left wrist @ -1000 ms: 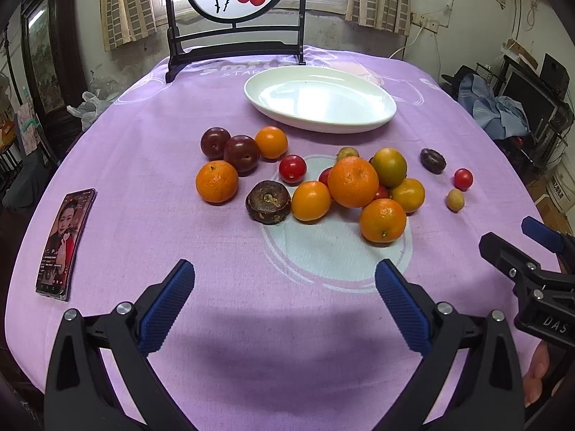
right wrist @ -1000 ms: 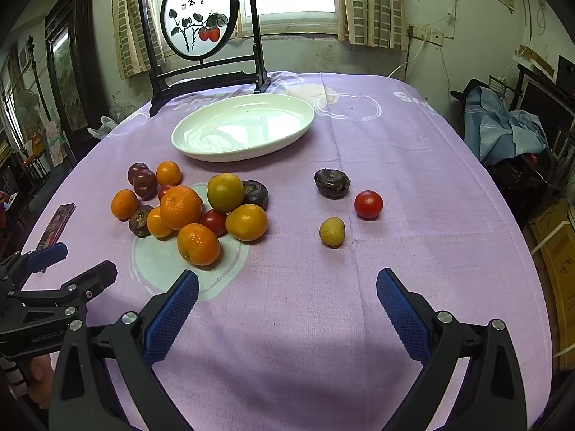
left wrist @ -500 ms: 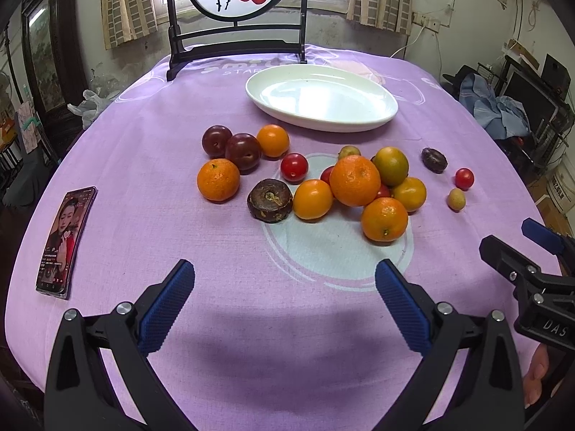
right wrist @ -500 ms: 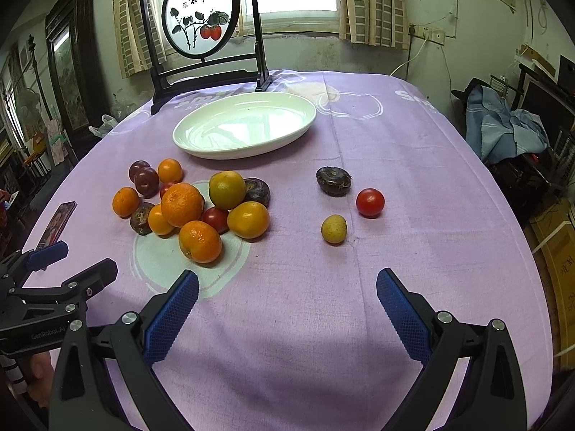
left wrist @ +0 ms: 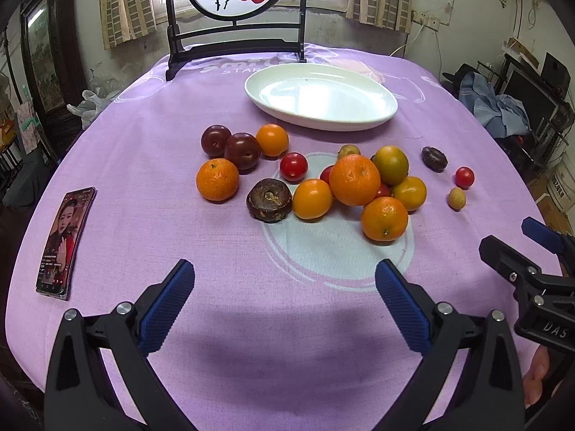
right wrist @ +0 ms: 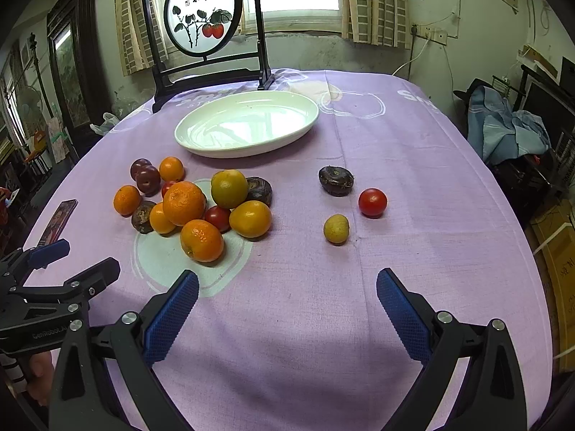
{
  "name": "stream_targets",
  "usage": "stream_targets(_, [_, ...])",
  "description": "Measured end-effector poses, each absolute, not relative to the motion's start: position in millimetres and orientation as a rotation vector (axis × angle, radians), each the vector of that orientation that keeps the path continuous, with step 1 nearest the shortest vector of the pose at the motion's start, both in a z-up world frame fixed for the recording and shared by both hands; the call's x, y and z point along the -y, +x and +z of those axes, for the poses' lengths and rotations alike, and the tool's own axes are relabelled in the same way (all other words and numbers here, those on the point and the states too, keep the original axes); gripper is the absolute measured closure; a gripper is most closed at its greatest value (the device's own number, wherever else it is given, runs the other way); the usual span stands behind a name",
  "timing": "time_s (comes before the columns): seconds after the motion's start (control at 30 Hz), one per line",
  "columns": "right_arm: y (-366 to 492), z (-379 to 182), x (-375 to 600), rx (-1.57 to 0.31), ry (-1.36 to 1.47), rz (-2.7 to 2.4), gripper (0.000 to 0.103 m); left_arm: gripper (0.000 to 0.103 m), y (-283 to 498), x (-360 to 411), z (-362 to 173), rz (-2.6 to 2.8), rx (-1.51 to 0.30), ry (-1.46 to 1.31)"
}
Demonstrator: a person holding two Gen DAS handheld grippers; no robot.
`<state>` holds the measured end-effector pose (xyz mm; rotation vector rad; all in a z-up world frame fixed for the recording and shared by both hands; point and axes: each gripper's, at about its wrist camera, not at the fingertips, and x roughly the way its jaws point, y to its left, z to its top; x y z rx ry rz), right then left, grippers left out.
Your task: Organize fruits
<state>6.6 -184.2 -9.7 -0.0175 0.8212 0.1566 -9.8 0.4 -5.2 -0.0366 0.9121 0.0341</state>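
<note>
1. The left hand-held gripper [left wrist: 284, 298] hovers low over the near part of the table [left wrist: 143, 165], its blue pads spread wide with nothing between them.
2. The right hand-held gripper [right wrist: 287, 301] is likewise wide open and empty, above bare purple cloth.
3. The fruits [left wrist: 354, 179] lie in a loose heap mid-table: oranges, red tomatoes, two dark plums at the far left, and a brown one at the near side.
4. Three pieces sit apart to the right: a dark brown fruit [right wrist: 336, 180], a tomato [right wrist: 372, 202] and a small yellow fruit [right wrist: 336, 228].
5. A white plate [left wrist: 381, 115] stands empty just beyond the heap.
6. A phone [left wrist: 64, 240] lies near the left edge, well apart from the fruits.
</note>
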Motion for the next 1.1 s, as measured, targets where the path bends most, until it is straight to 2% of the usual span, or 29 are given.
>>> stream_targets(1.1, [4.8, -13.4, 183.9, -0.832, -0.017, 0.160, 0.003, 0.005, -10.0, 2.1, -9.7, 0.033, -0.920, -0.033])
